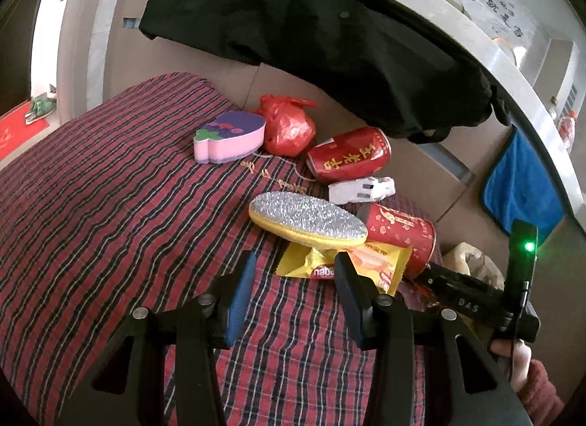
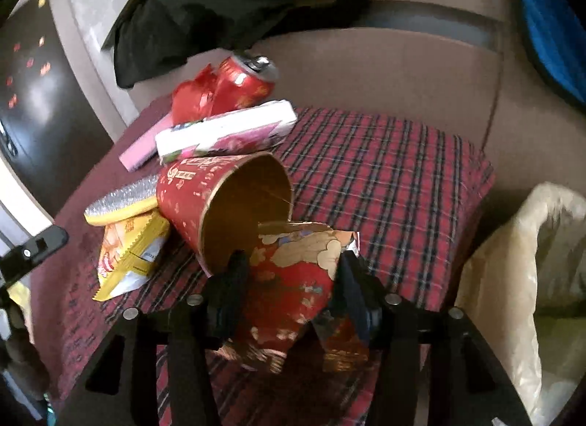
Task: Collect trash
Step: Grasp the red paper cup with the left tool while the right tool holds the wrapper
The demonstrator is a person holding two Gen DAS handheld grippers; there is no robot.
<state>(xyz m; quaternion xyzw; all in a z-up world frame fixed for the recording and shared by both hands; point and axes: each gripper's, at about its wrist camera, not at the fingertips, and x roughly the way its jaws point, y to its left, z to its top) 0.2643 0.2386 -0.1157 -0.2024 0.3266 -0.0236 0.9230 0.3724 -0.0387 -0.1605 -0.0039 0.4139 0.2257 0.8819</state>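
From the left wrist view, the left gripper [image 1: 293, 276] hangs over the plaid-covered surface [image 1: 110, 206] with its fingers [image 1: 240, 297] moderately wide and nothing between them. The yellow snack wrapper [image 1: 366, 261] lies flat just past the tips, partly under the right-hand finger and tucked beneath a glittery yellow sponge [image 1: 307, 219]. Its long side runs across the view, so the fingers would meet it edge-on. The right gripper [image 1: 432, 276] shows at the right edge, reaching in beside the red paper tube [image 1: 399, 235].

From the right wrist view, that gripper [image 2: 289, 272] straddles a crumpled red-and-gold wrapper [image 2: 293, 279] that spills from the tube's mouth [image 2: 241, 206] toward the camera. The fingers [image 2: 230, 286] stand wide on either side of it; I cannot tell whether the pads press on it. This hand is plainly the nearer to that piece. A pale plastic bag [image 2: 531, 261], probably for the trash, gapes open to the right, off the cloth's edge.
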